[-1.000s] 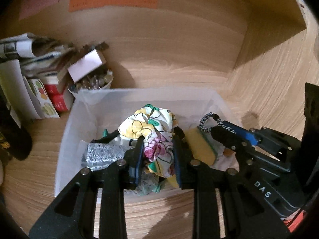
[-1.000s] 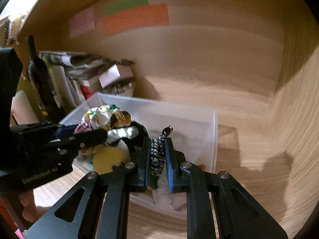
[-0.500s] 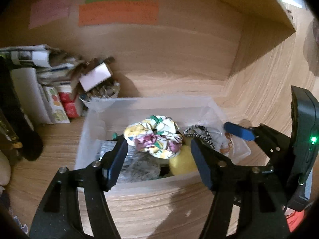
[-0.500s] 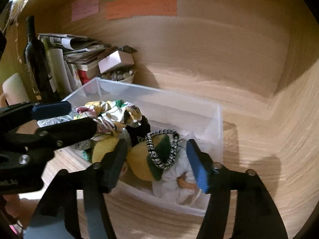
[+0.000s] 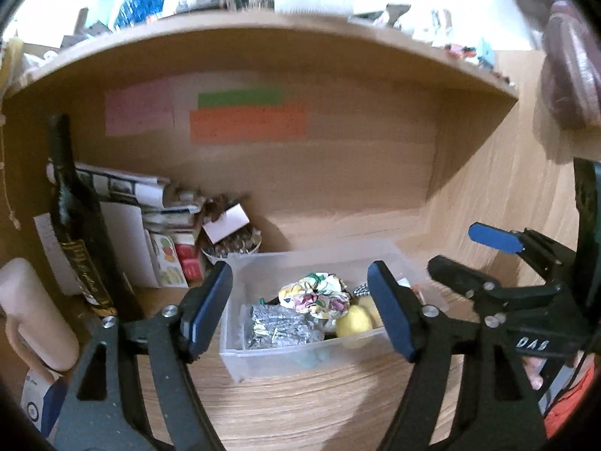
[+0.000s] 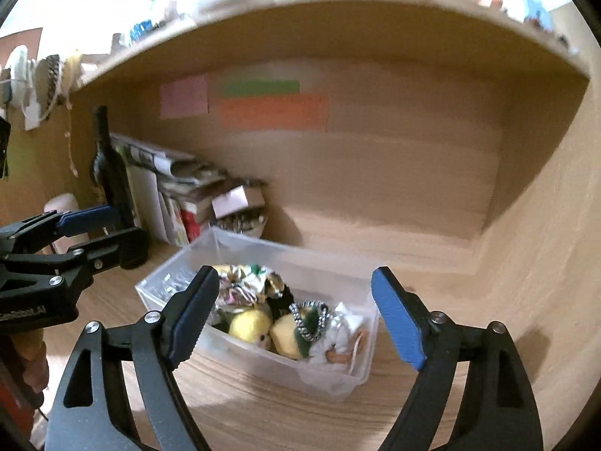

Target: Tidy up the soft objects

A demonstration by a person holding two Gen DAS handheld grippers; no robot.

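Observation:
A clear plastic bin sits on the wooden shelf. It holds a floral scrunchie, a silver sparkly pouch, yellow plush pieces, a black-and-white braided hair tie and a white cloth item. My left gripper is open and empty, held back in front of the bin. My right gripper is open and empty, also in front of the bin. Each gripper shows in the other's view, the right one and the left one.
A dark wine bottle, folded newspapers and books, and a bowl with a small box stand at the back left. Coloured notes stick on the back wall. A pink cylinder stands at the left.
Both grippers opened and let go: the scrunchie and the braided hair tie now lie in the bin. Both grippers have pulled back and up, away from the bin.

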